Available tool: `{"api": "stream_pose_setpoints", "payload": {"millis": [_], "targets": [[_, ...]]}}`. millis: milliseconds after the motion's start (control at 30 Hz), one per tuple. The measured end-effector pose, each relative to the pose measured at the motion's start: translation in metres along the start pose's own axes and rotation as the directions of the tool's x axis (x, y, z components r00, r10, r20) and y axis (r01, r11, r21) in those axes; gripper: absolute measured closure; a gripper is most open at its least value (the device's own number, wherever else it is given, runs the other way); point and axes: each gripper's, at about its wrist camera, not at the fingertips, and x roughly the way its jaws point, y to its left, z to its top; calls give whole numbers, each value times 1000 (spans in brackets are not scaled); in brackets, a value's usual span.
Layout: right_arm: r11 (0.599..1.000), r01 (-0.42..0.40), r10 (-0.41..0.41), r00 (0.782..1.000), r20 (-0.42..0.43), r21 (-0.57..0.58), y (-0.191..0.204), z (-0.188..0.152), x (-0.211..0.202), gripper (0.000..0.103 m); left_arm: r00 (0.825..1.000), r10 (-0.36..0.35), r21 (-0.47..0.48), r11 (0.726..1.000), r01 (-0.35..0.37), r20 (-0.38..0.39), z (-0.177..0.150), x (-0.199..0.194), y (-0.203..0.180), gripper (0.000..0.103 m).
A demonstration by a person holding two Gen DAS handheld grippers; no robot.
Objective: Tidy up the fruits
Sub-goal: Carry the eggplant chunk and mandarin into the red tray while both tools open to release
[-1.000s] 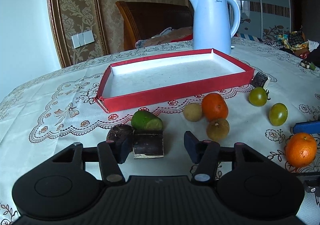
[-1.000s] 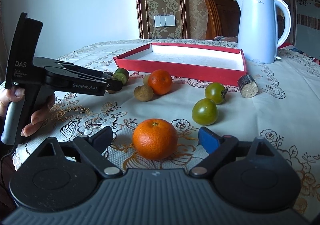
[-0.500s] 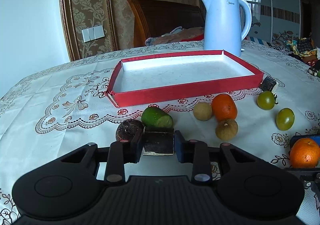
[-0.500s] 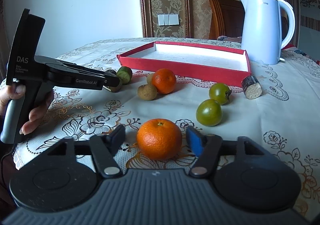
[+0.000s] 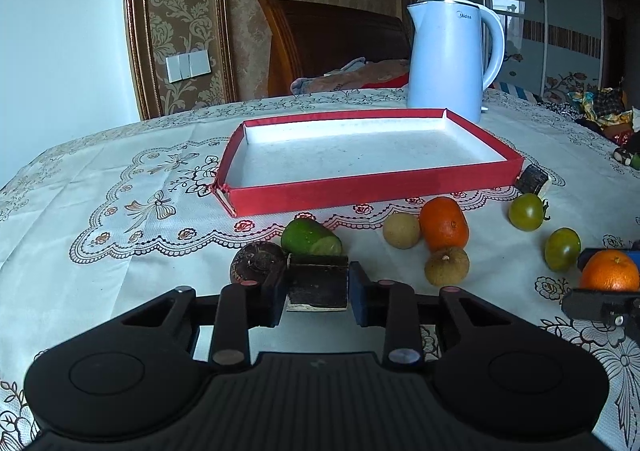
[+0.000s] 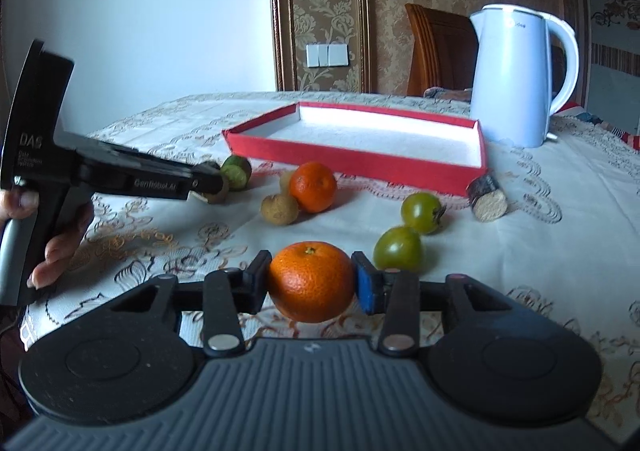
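Note:
My left gripper (image 5: 318,279) is shut on a dark, cut cane-like piece (image 5: 318,286) that lies on the tablecloth, with a green cut fruit (image 5: 310,238) and a dark round fruit (image 5: 256,262) just behind it. The jaws of my right gripper (image 6: 311,279) are closing, and both pads touch the sides of an orange (image 6: 310,285). The red tray (image 5: 360,191) with a white floor stands beyond the fruit. In the right wrist view the left gripper (image 6: 208,185) reaches in from the left, held by a hand (image 6: 60,247).
Loose on the cloth lie a second orange (image 5: 443,223), two brown longans (image 5: 401,231), two green tomatoes (image 6: 398,249) and another cane piece (image 6: 486,197) at the tray's corner. A white kettle (image 5: 452,59) stands behind the tray, and a wooden chair behind that.
The left jaws closed from wide apart onto the dark cane piece. The right jaws closed in from either side of the orange until they met it.

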Motion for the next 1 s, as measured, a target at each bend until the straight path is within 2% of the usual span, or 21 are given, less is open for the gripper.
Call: {"api": "stream_pose_setpoints", "payload": {"millis": [367,500,700,867,1000], "targets": [[997,80,-79,996,48,-2,-19,43,11,63,997,-73,-21,997,73,21,34,-5,-5,72],[994,111,-110,991,76,-10,-23,63,25,63,997,-61,-15,998,62,46,51,7,-10,72],[985,172,-173,982,79,19,-41,90,72,63,998,-56,-66,996,59,34,72,46,-8,72],[979,198,-200,979,32,50,-64,106,119,63,999,-41,-115,992,41,-5,85,80,2,72],[977,200,-200,980,-17,78,-77,111,149,63,1000,-14,-119,993,11,-25,92,100,2,72]]}}
